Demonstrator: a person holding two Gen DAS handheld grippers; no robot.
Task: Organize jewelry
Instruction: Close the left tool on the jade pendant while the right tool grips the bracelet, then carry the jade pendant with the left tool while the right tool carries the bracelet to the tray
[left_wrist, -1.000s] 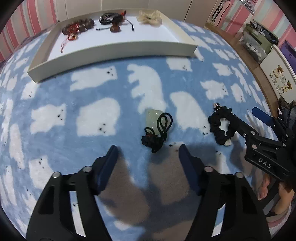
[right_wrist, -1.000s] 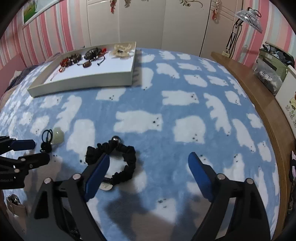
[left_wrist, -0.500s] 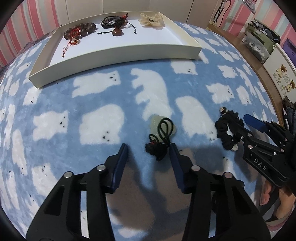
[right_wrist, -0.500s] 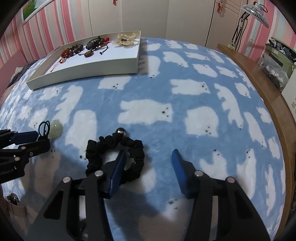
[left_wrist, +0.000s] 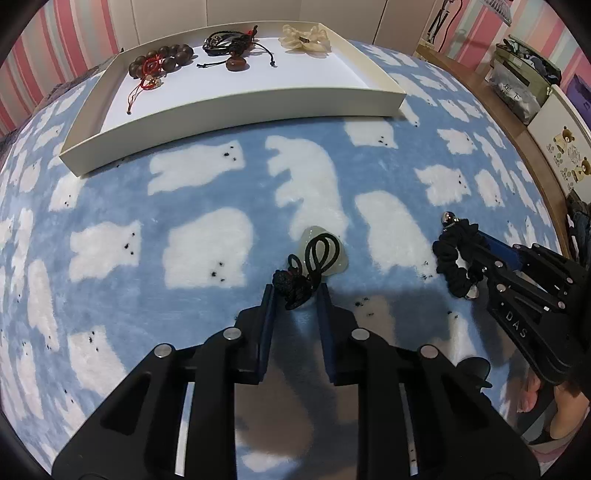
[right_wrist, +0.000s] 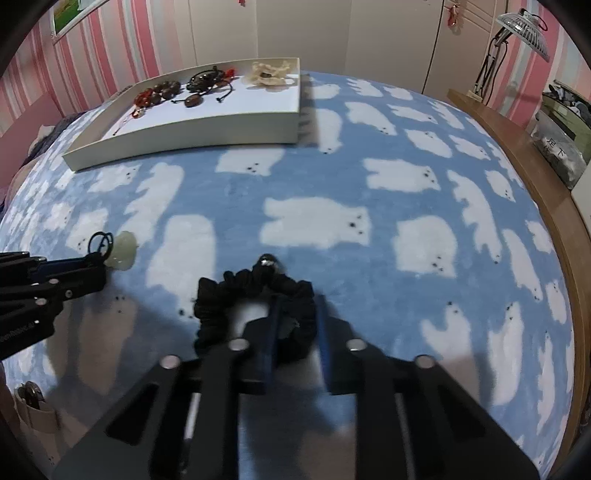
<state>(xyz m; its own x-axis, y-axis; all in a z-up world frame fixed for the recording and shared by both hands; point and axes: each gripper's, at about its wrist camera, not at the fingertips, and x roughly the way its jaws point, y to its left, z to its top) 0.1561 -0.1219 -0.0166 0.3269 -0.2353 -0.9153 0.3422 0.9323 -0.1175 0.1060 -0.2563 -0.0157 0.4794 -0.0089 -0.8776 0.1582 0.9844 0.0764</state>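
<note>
On the bed's blue polar-bear blanket (left_wrist: 207, 295), a white tray (left_wrist: 236, 107) near the far edge holds a bead bracelet (left_wrist: 162, 61), a black cord bracelet (left_wrist: 229, 40) and a cream flower piece (left_wrist: 304, 37). Toward the near edge, the left gripper (left_wrist: 295, 295) has its jaws closing around the knotted black cord of a pale jade pendant (left_wrist: 325, 253). Just right of it, the right gripper (right_wrist: 297, 299) has its jaws closing on the black scrunchie bracelet (right_wrist: 255, 306), one band between them.

One white tray (left_wrist: 236, 107) holds three pieces: one wooden bead bracelet (left_wrist: 160, 61), one black cord bracelet (left_wrist: 229, 44), one cream flower clip (left_wrist: 304, 37). On the blanket (left_wrist: 207, 192) lie one jade pendant (left_wrist: 334, 258) and one black scrunchie (right_wrist: 255, 306).
</note>
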